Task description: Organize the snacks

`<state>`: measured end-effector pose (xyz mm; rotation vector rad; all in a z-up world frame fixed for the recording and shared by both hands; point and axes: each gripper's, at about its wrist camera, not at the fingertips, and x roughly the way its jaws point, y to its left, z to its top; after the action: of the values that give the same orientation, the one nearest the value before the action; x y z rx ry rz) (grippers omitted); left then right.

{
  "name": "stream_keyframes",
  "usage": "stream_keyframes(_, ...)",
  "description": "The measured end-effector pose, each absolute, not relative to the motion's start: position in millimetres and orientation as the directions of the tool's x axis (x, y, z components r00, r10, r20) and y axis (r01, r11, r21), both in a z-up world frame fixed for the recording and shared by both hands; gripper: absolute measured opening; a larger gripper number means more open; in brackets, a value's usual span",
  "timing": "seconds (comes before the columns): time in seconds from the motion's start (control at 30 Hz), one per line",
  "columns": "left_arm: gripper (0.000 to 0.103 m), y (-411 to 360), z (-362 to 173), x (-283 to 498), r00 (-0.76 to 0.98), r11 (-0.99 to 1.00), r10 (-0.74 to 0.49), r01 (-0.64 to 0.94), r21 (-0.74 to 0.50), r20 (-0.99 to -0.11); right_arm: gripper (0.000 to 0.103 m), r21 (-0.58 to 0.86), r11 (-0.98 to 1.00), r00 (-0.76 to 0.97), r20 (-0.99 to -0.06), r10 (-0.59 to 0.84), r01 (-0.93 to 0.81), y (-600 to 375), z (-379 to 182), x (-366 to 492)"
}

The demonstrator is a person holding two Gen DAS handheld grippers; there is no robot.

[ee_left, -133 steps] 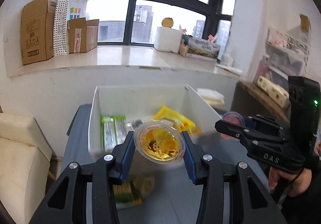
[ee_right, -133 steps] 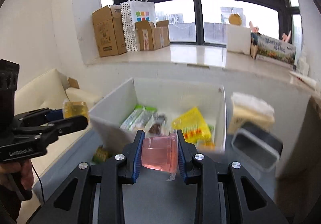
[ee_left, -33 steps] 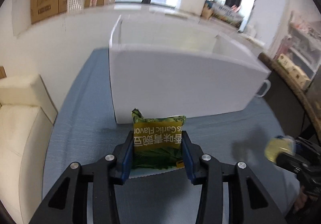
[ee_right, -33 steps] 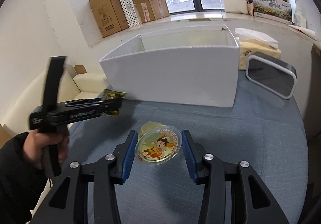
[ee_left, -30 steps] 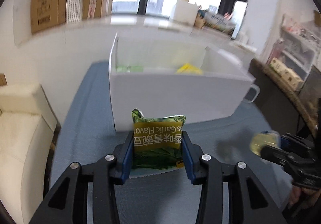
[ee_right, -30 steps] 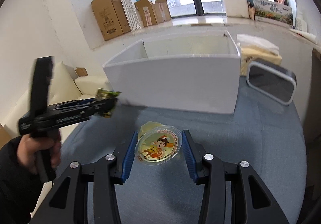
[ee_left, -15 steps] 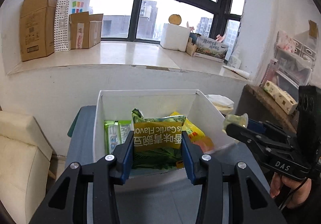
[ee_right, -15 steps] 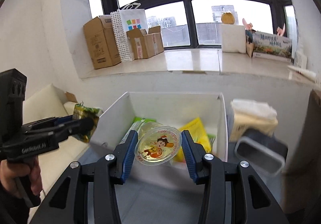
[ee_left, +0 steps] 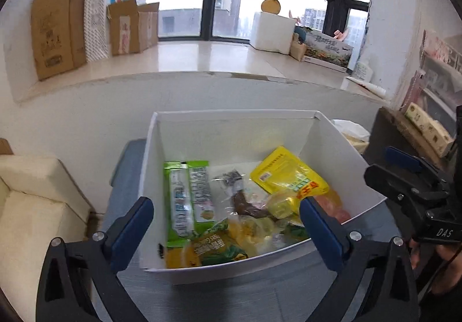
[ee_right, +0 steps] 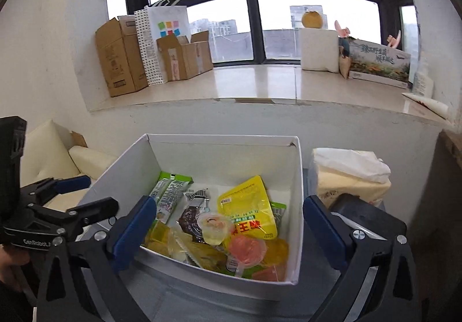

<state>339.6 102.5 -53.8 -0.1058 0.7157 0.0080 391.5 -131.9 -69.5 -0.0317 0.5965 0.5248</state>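
The white box [ee_left: 231,131] stands on the blue-grey table and holds several snacks. The green garlic packet [ee_left: 216,247] lies at its near wall. The cartoon-lid jelly cup [ee_right: 215,225] rests in the middle, beside the yellow pouch [ee_right: 248,212] and a pink jelly cup [ee_right: 245,248]. My left gripper [ee_left: 225,206] hovers over the box's near left, its jaws opening wide with nothing between them. Over the near right, my right gripper [ee_right: 228,203] does the same, jaws opening and holding nothing. Each gripper shows in the other's view: the left gripper [ee_right: 98,195], the right gripper [ee_left: 398,177].
A tissue pack [ee_right: 346,174] and a black container [ee_right: 366,221] sit right of the box. A cream sofa [ee_left: 29,206] is to the left. Cardboard boxes [ee_left: 55,33] stand on the window ledge behind. A wooden shelf [ee_left: 418,134] is at the right.
Both grippers rose from the table to above the box, then opened. The green packet fell from the left one and the jelly cup from the right one into the box.
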Motion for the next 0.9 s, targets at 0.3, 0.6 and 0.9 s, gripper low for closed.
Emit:
stream_keyframes(0.3,0.103,107.3,-39.0,302.5,0.782,0.991,0.018,-0.094,-0.09,-0.623,0.103,0.102,0.867,0.717,-0.519,0.464,-0.487,-137.8,-63.4,349.1)
stream_keyframes(0.6,0.103,87.9,-14.5,227.8,0.816,0.992,0.01,-0.08,-0.096,-0.578,0.103,0.131,0.846,0.705,-0.496,0.508,-0.517,-158.7,-48.6,280.5)
stream_keyframes(0.9,0.103,51.2,-8.2,132.0,0.828,0.992,0.006,-0.075,-0.1,-0.561,0.103,0.133,0.844,0.708,-0.485,0.513,-0.52,-188.7,-39.5,196.1)
